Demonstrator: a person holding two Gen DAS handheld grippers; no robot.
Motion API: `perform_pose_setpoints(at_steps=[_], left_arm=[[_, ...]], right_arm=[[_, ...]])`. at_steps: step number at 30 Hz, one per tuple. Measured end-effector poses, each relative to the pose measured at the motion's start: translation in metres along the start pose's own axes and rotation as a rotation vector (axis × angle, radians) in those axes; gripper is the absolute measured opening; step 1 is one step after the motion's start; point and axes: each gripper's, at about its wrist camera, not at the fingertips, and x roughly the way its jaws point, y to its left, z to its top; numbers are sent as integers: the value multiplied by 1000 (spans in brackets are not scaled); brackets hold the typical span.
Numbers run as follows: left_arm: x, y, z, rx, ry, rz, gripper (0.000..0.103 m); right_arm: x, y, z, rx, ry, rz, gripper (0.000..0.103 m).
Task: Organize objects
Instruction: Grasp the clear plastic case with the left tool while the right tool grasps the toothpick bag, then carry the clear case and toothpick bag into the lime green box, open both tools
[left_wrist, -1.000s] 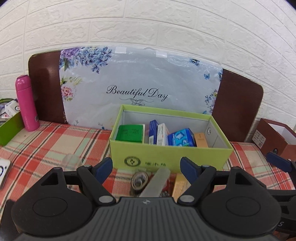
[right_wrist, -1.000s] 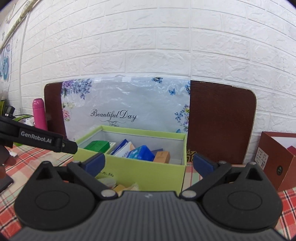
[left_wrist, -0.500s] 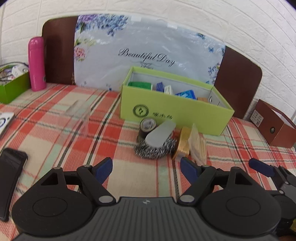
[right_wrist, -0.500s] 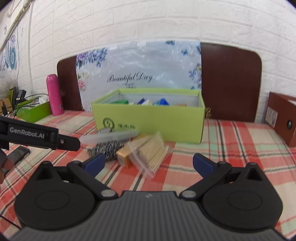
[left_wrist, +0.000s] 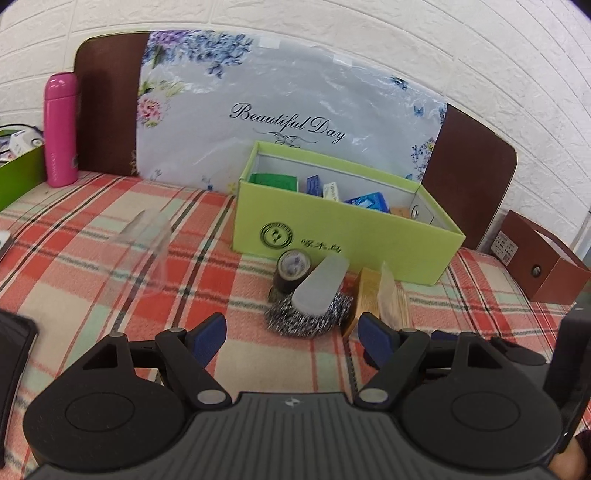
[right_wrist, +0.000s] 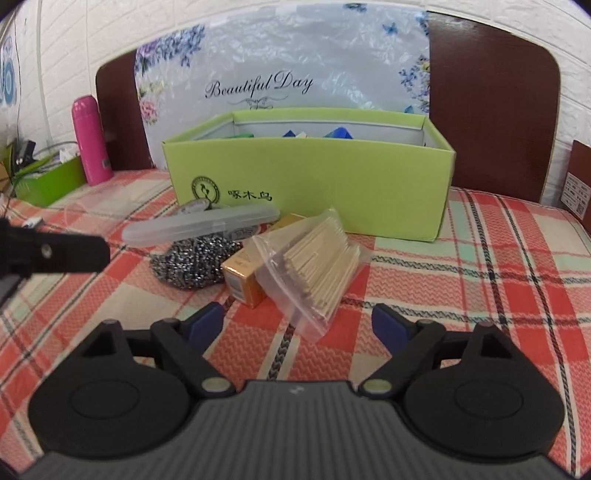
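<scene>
- The left gripper (left_wrist: 293, 334) hovers over the red, green and cream plaid tablecloth (left_wrist: 92, 266), its blue-tipped jaws apart and closing slightly with nothing between them.
- The right gripper (right_wrist: 298, 325) is low over the same cloth, jaws apart and closing; the near corner of a clear zip bag of wooden sticks (right_wrist: 317, 269) lies just in front of the gap, untouched by the pads.
- A small heap lies just in front of the lime-green open cardboard box (left_wrist: 343, 236): a silver steel-wool scourer (left_wrist: 306, 314), a frosted grey plastic oblong case (left_wrist: 321, 282) resting on top of it, a black roll of tape (left_wrist: 293, 267) behind, and an orange-gold small carton (right_wrist: 245, 277) touching the bag.
- The box holds green, blue and white packets (left_wrist: 275, 181).
- Far left stands a pink cylindrical flask (left_wrist: 61, 129); far right, a brown cardboard box (left_wrist: 535, 262).
- A clear plastic container (left_wrist: 144, 251) sits on the cloth to the left of the heap.
</scene>
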Motion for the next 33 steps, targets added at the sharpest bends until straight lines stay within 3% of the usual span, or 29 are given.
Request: perform_pose_setpoints(at_steps=[4,5,6,7,8,10,12,15,21,28,30,31,32,33], left_arm=[[22,-7,12,19,4,-25,79],[28,-9,15,26,10,-26,79],[33,-10,18,33,16,-28,77],[39,-10,20,41,22,-31,76],[44,-11,21,47,31,-33,71],[55,-10,24,50,62,-42,60],[62,-8,24,44,102,-63,37],[58,-6,16,28,121,-96,28],[15,-2,-7,33,114,-125,28],[-23,-1,-42,112,167,-107,28],[-23,-1,-45,134,153,-83,38],[-21,-1,-45,135,150,-71,46],[-19,-1,-44,130,145,-59,61],[-17,-1,-43,129,136,-53,65]], right_arm=[[16,-3,7,18,20,5,74],[18,-5,9,23,27,17,61],[19,-7,10,28,35,31,41],[19,-8,10,27,32,23,31],[17,-9,10,22,31,10,22],[12,-13,9,30,34,26,17],[4,-15,7,31,26,35,16],[-14,-13,1,5,9,51,16],[-53,-6,-23,-137,19,83,16],[-81,-10,-52,-144,80,121,19],[-85,-13,-54,-109,95,128,51],[-87,-14,-55,-84,91,133,59],[-89,-16,-54,-55,73,133,70],[-91,-17,-52,-31,63,133,76]])
